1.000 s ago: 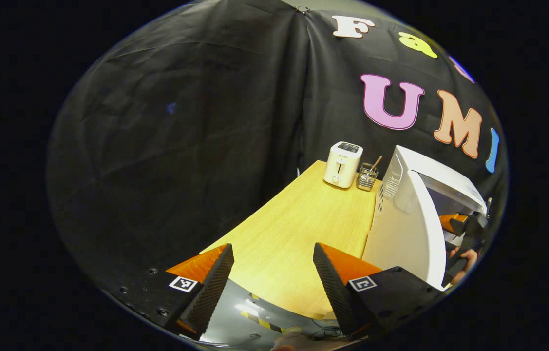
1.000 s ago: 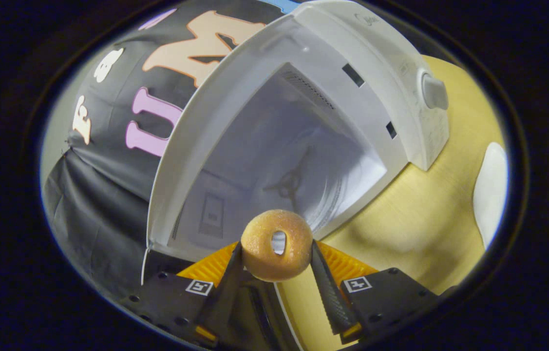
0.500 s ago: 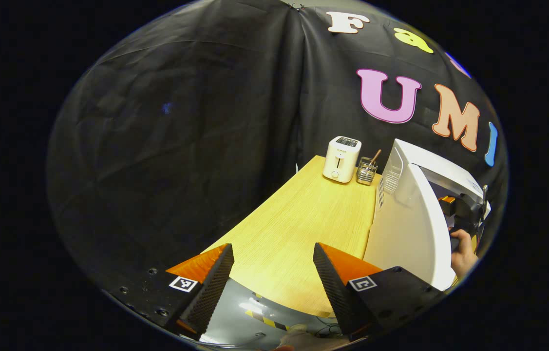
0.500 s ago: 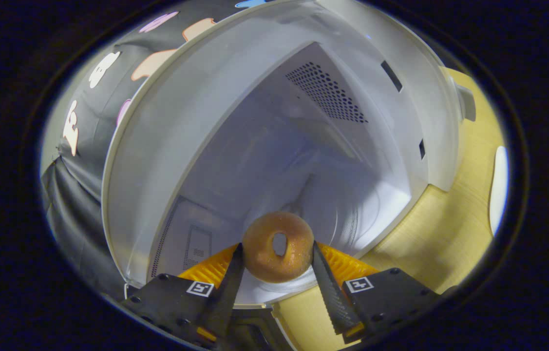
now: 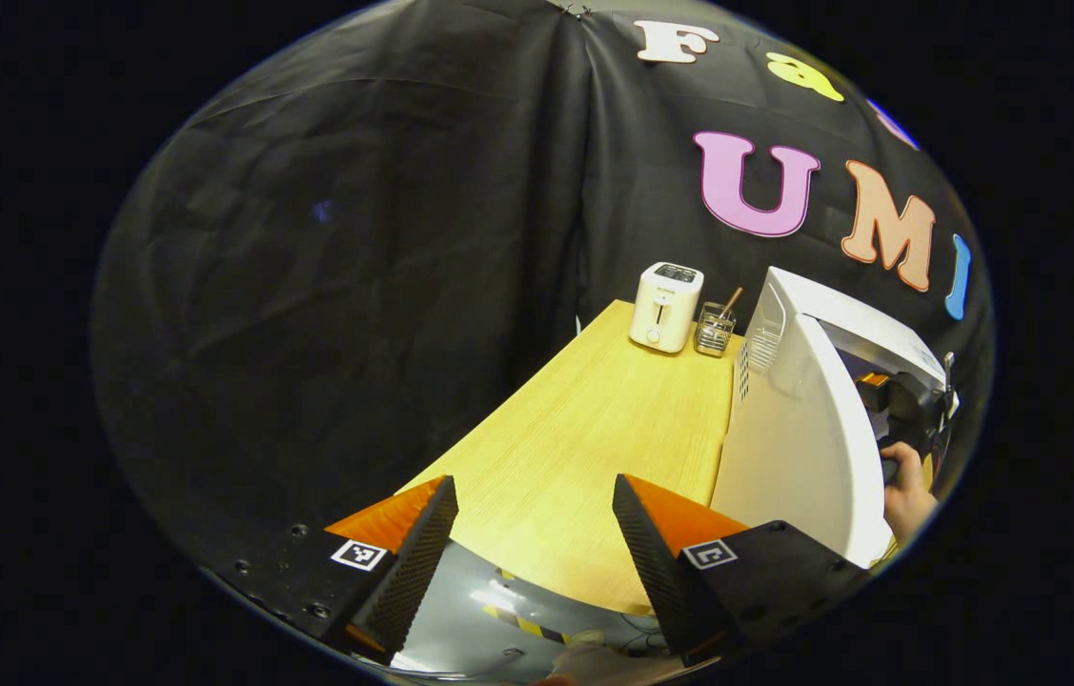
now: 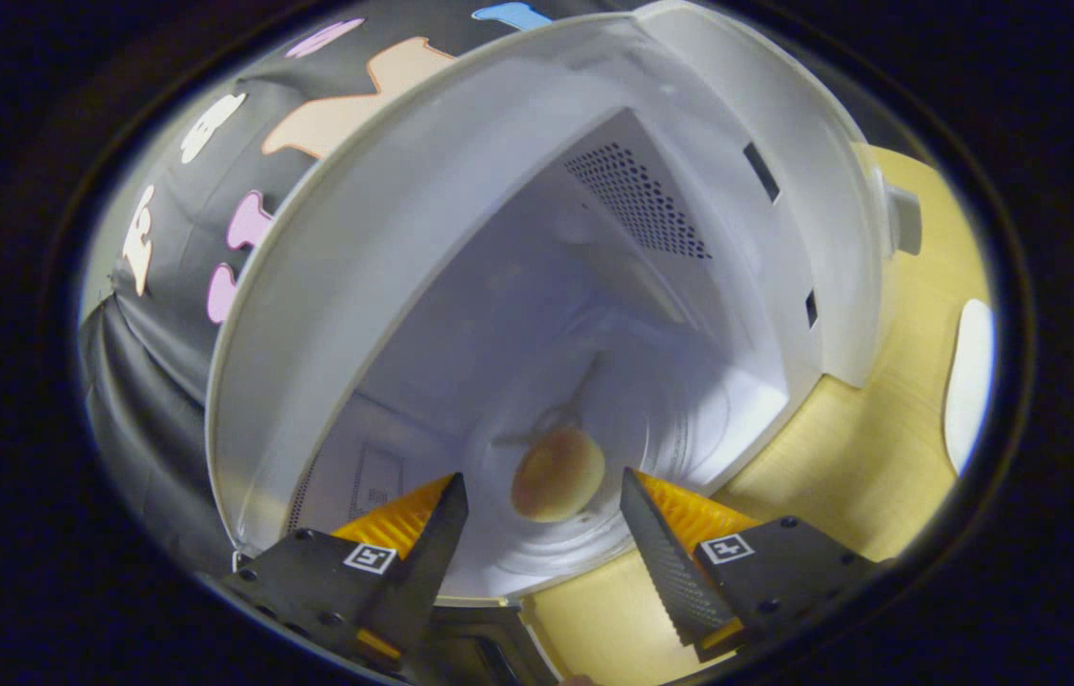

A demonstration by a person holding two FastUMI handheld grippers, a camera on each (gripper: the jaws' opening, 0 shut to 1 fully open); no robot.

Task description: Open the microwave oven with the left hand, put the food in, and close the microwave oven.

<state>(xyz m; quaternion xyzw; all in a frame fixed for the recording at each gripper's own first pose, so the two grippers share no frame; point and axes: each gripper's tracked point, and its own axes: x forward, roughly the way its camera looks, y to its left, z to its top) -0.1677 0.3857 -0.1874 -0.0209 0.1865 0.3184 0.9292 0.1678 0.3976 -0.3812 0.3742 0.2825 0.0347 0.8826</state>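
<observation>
Change: half a second ago my right tool (image 6: 541, 519) pinched the doughnut (image 6: 557, 474); now its fingers are spread.
Doughnut: inside the microwave (image 6: 460, 238), on its floor.
Left tool (image 5: 535, 534): spread, empty, over the bench (image 5: 594, 419).
Next: close the door (image 5: 799, 438).

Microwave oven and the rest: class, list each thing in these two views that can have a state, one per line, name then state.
Microwave oven: open, cavity exposed.
Microwave door: swung wide open.
Doughnut: inside the cavity, free of the fingers, blurred.
Right gripper: open, at the cavity's mouth.
Left gripper: open, holding nothing, over the table's edge.
Toaster: upright at the table's far end.
Wire holder: upright beside the toaster.
</observation>
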